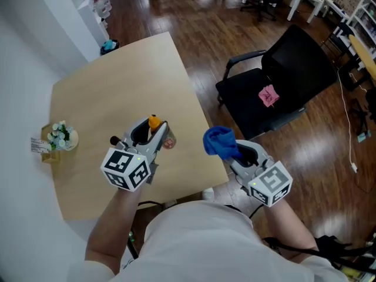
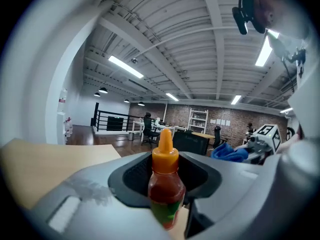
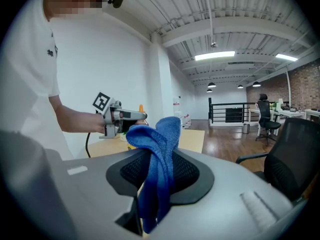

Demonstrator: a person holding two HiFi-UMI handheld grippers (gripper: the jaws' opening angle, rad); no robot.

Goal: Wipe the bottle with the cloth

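This is an open-plan office with dark wood flooring, where a pale square wooden table (image 1: 117, 81) stands against a white wall and a black office chair (image 1: 294, 69) sits just beside it. Over the table's near corner, the left gripper (image 1: 154, 135) is clamped on a small clear sauce bottle with an orange nozzle cap and red contents (image 2: 165, 184). It holds the bottle upright between its jaws, lifted off the tabletop as far as I can judge. The right gripper (image 1: 238, 153), just off the table edge and near the left one, pinches a folded blue microfibre cloth (image 3: 159, 154) that drapes over and down between its jaws. Cloth and bottle are apart, so I'd say the wiping is not yet begun and the approach is the step in hand. Next the cloth needs to be brought against the bottle's side and rubbed along it, with a firm left grip. The bottle's green band shows no writing I can read. Only the square black-and-white markers on the grippers stand out.
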